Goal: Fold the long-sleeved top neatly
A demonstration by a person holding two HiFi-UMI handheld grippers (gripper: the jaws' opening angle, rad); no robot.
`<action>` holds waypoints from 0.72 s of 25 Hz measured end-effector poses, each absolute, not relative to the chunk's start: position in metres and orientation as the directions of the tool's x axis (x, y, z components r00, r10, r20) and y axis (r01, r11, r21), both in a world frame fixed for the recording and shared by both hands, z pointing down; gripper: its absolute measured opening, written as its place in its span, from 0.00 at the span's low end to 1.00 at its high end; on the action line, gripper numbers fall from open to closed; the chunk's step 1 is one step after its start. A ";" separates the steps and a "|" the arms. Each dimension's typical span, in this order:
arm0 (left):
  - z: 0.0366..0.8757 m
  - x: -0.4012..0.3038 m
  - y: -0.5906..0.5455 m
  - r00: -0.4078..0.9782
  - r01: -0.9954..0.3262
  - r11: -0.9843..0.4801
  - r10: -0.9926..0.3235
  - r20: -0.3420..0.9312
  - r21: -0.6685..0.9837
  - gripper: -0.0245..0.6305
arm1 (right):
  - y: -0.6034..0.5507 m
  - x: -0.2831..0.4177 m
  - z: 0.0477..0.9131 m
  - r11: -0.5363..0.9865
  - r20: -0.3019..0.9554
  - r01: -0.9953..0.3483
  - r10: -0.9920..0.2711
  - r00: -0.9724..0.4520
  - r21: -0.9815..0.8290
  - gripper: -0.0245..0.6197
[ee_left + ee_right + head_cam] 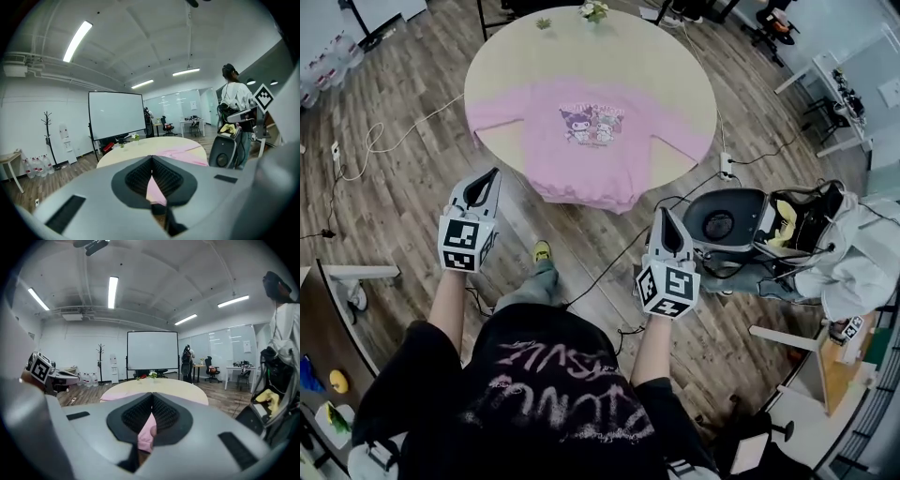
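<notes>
A pink long-sleeved top [591,141] with a cartoon print lies spread flat on the round pale table [581,52], sleeves out to both sides, its hem hanging over the near edge. My left gripper [492,175] is shut and empty, held in the air short of the table's near left edge. My right gripper [663,217] is also shut with nothing in it, in front of the near right edge. In the left gripper view the left gripper [152,159] points at the top [180,152]. The right gripper [152,397] shows pink cloth [146,432] beyond its shut tips.
A small flower pot [594,10] and a little plant [543,22] stand at the table's far edge. A black chair [727,220] with bags and a person in white [853,253] is close on the right. Cables [384,141] run over the wood floor. A whiteboard [116,114] stands behind.
</notes>
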State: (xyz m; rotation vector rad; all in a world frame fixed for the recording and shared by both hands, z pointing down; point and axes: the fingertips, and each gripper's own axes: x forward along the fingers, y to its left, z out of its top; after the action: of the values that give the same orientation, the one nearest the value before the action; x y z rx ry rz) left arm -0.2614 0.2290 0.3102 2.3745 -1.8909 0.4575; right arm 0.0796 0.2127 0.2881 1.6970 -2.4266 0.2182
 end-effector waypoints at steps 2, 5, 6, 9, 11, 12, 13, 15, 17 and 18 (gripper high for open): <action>0.316 -0.275 0.207 0.187 -0.967 -0.228 -0.939 0.288 -0.117 0.05 | 0.188 0.069 0.289 0.343 0.234 -0.939 -0.912 -0.338 -0.018 0.05; 0.326 -0.298 0.175 0.168 -0.972 -0.210 -0.935 0.311 -0.105 0.05 | 0.150 0.051 0.291 0.351 0.258 -0.936 -0.903 -0.343 -0.015 0.05; 0.329 -0.308 0.165 0.161 -0.974 -0.203 -0.934 0.318 -0.102 0.05 | 0.137 0.043 0.292 0.354 0.266 -0.935 -0.900 -0.345 -0.015 0.05; 0.343 -0.339 0.141 0.130 -0.981 -0.170 -0.930 0.343 -0.090 0.05 | 0.102 0.019 0.295 0.373 0.287 -0.928 -0.888 -0.359 -0.005 0.05; 0.352 -0.360 0.130 0.100 -0.986 -0.141 -0.927 0.362 -0.091 0.05 | 0.081 0.002 0.299 0.393 0.303 -0.920 -0.877 -0.374 0.001 0.05; 0.356 -0.370 0.125 0.085 -0.987 -0.127 -0.927 0.366 -0.094 0.05 | 0.072 -0.006 0.302 0.401 0.310 -0.916 -0.872 -0.380 0.005 0.05; 0.360 -0.381 0.121 0.070 -0.989 -0.112 -0.927 0.368 -0.093 0.05 | 0.063 -0.014 0.304 0.408 0.315 -0.913 -0.868 -0.384 0.009 0.05; 0.371 -0.403 0.115 0.042 -0.994 -0.077 -0.926 0.376 -0.080 0.05 | 0.047 -0.031 0.307 0.422 0.321 -0.906 -0.861 -0.395 0.019 0.05; 0.383 -0.421 0.113 0.012 -0.997 -0.040 -0.920 0.392 -0.063 0.05 | 0.035 -0.049 0.308 0.446 0.327 -0.895 -0.850 -0.413 0.030 0.05; 0.389 -0.429 0.113 -0.001 -0.998 -0.023 -0.916 0.401 -0.056 0.05 | 0.029 -0.058 0.309 0.459 0.331 -0.888 -0.843 -0.423 0.035 0.05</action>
State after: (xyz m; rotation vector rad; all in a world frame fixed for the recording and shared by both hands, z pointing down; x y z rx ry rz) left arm -0.4288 0.1130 0.3893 2.0291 -2.0055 0.4844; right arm -0.0578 0.0291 0.3087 1.4775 -2.4110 0.2087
